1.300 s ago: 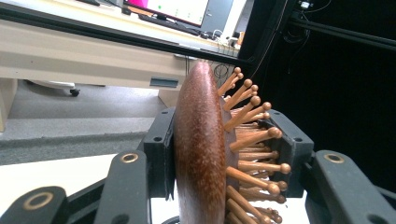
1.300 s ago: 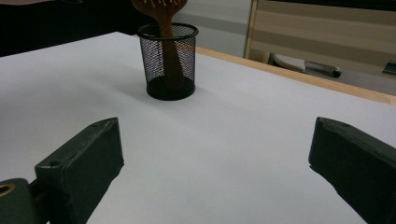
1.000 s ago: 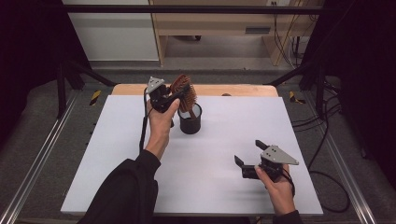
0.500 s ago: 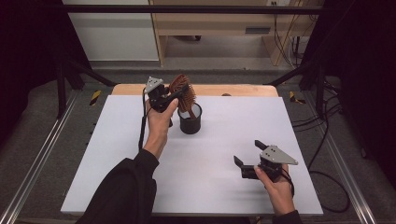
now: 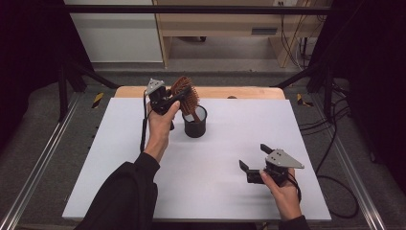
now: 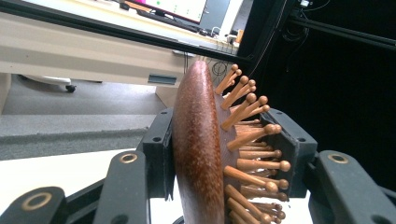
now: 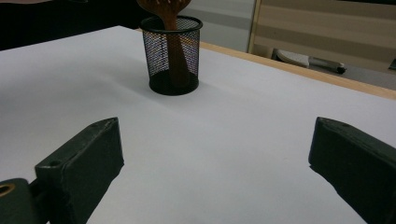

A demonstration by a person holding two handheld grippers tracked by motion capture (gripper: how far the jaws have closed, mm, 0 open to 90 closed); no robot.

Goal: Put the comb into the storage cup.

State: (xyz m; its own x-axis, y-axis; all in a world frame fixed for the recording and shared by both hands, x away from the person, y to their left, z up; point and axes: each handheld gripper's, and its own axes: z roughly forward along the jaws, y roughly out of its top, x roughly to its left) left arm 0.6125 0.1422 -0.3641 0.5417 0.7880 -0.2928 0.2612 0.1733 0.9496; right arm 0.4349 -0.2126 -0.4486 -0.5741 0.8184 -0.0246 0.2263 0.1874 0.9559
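A black long sleeve [image 5: 125, 196] covers the person's left forearm; each hand carries a black two-jaw gripper, left [image 5: 178, 97] and right [image 5: 255, 157], topped by a grey three-cornered plate; brass-ringed screws dot the linkages; black cables trail behind.

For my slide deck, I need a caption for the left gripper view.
Left gripper clamped on a wooden hairbrush, one jaw on its back, the other on its pegs.
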